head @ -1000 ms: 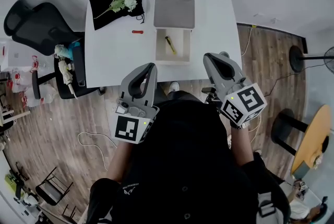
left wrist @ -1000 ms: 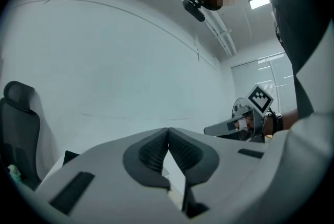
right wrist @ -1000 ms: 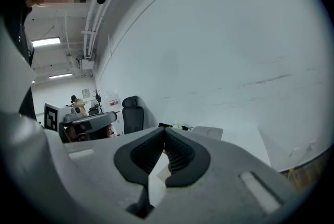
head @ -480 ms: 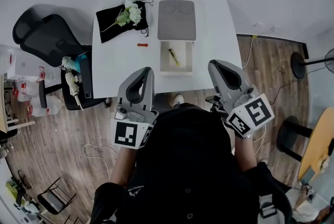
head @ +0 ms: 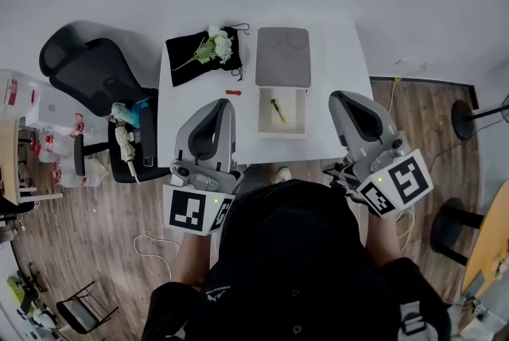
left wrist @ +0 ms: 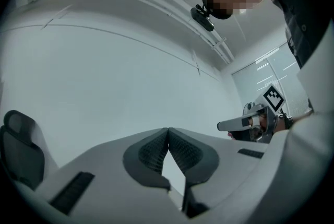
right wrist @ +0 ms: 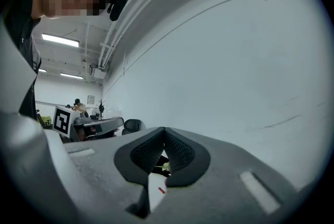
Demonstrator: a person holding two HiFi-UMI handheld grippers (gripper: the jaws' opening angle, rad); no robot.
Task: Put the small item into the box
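A small red item (head: 232,92) lies on the white table (head: 334,69), just in front of a black cloth (head: 191,65) with white flowers (head: 216,45). To its right stands the open white box (head: 281,129) with a yellow thing (head: 276,109) inside, and its grey lid (head: 282,57) lies behind it. My left gripper (head: 226,104) and right gripper (head: 337,98) are held up near the table's front edge, both shut and empty. The left gripper view shows the left gripper (left wrist: 168,129) pressed together against a white wall. In the right gripper view, the red item (right wrist: 162,191) peeks below the shut right gripper (right wrist: 164,129).
A black office chair (head: 83,65) stands left of the table. A second seat (head: 131,133) beside it holds toys. Wooden floor lies all around, with a white cable (head: 147,248) on it and a round black stand (head: 465,117) at the right.
The table and everything on it has slid down and to the right in the head view. Both grippers stay shut and sit slightly lower in the picture.
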